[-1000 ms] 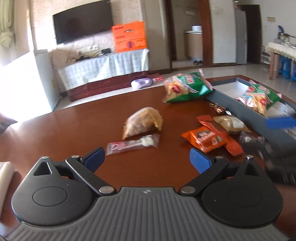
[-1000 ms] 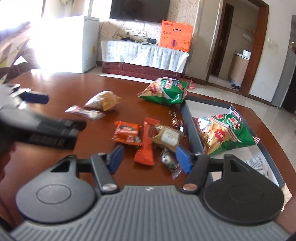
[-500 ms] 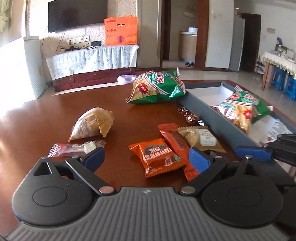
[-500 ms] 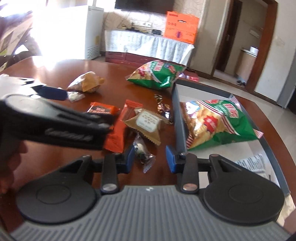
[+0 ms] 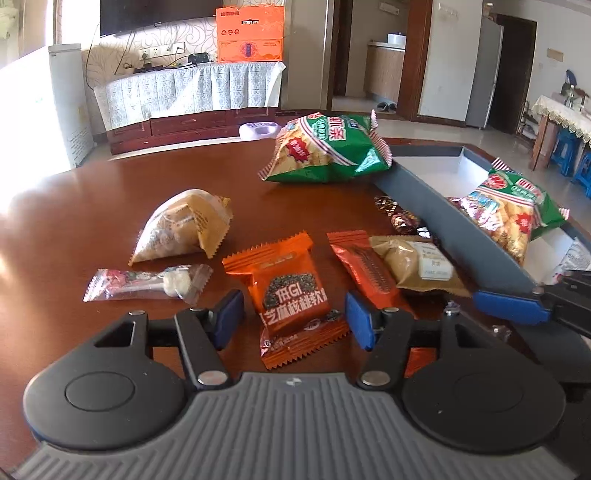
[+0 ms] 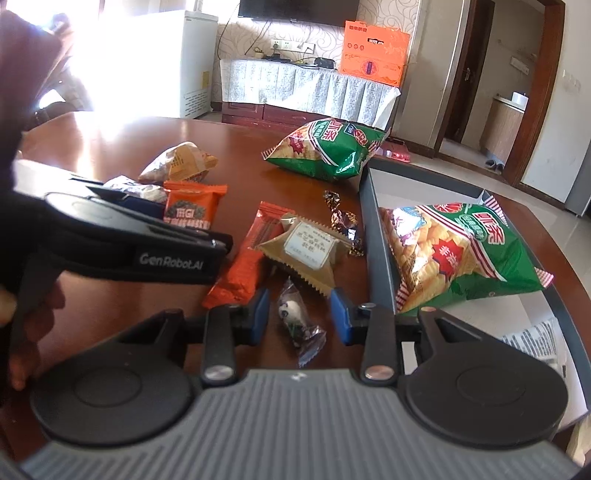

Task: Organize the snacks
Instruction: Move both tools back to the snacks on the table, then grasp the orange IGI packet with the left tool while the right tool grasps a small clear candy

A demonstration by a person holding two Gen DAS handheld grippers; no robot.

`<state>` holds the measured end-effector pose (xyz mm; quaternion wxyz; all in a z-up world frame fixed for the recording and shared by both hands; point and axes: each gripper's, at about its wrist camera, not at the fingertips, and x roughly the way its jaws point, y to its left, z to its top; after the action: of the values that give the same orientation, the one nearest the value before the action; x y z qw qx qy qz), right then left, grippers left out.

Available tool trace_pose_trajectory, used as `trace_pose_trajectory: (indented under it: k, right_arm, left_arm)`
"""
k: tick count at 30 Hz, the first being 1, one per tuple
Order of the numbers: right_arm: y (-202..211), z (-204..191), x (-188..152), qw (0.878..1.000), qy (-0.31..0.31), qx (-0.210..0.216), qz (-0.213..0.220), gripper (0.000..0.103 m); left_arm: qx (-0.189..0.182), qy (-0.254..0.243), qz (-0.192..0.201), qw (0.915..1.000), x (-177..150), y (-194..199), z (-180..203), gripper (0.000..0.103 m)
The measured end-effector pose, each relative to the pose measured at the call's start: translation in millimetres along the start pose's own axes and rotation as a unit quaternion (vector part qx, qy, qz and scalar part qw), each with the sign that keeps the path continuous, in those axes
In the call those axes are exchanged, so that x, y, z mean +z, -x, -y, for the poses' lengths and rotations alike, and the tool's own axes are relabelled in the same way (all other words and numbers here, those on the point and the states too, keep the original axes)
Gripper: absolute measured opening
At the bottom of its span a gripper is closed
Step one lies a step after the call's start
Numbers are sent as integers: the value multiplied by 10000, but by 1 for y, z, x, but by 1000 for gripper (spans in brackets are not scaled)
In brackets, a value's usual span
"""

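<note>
This was plainly somebody's home, a living room that opened onto other rooms. A dark flat television (image 5: 155, 13) hung on a patterned wall above a low cabinet draped in a pale cloth (image 5: 192, 90), with wall sockets and trailing cables just over it and an orange gift box (image 5: 250, 33) standing on top. A white fridge or freezer (image 6: 177, 62) stood by the bright window side. Through a dark wooden doorway (image 5: 369, 55) a kitchen counter showed, with slippers on the tiled floor (image 5: 388, 107). Snack packets lay scattered on a polished round wooden table (image 5: 92, 206).
</note>
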<state>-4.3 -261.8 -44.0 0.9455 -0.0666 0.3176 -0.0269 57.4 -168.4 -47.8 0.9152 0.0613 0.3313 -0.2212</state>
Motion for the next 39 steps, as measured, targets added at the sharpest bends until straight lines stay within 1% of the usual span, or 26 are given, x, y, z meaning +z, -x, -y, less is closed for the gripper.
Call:
trace_pose_trajectory:
  k: [3, 5, 8, 9, 11, 12, 13, 17, 18, 22, 25, 26, 30, 34, 39]
  right_arm:
    - [3, -2, -3, 9999, 161, -7, -7, 39]
    - [1, 1, -2, 9999, 104, -1, -12, 38]
    - [-1, 2, -1, 10000, 62, 45, -38, 33]
    - [0, 2, -2, 10000, 49, 71, -44, 28]
    - [2, 2, -3, 9999, 98, 18, -44, 25]
    - [2, 2, -4, 9999, 124, -33, -40, 19]
    - [2, 2, -4, 9999, 145, -84, -39, 18]
    - [2, 1, -5, 9998, 166, -126, -23, 19]
    - [3, 0, -6, 9997, 171, -154, -17, 21]
    - [8, -3, -9, 9990, 287, -329, -35, 21]
    - [10, -1, -10, 9992, 258, -310, -43, 19]
    - [10, -1, -10, 9993, 236, -287, -48, 19]
    - [10, 2, -8, 9997, 98, -216, -63, 18]
    - [12, -1, -8, 9998, 107, -133, -75, 18]
    - [15, -5, -5, 9999, 101, -29, -65, 18]
  left_arm:
    - [-21, -1, -13, 10000, 2, -3, -2, 67]
    - [15, -56, -25, 10000, 2, -4, -1, 68]
    - [21, -147, -18, 9999, 1, -6, 0, 64]
    - [12, -161, -14, 9999, 2, -6, 0, 64]
    - [-20, -134, 3, 9999, 1, -7, -2, 63]
    - [-26, -125, 8, 9999, 1, -7, -2, 62]
    - [-31, -119, 15, 9999, 1, -7, -2, 61]
    - [-20, -156, 18, 9999, -1, -7, -1, 60]
    - [-15, -163, 20, 9999, -1, -7, -1, 60]
    - [-17, -166, 21, 9999, -2, -7, -1, 60]
    - [-69, -113, 36, 9999, -2, -6, -3, 56]
    - [-83, -98, 47, 9999, -2, -5, -3, 48]
    - [-115, -74, 48, 9999, -3, -2, -6, 47]
    - [-137, -27, 25, 9999, -4, 1, -9, 45]
    - [-32, -13, -27, 10000, -4, 6, -12, 45]
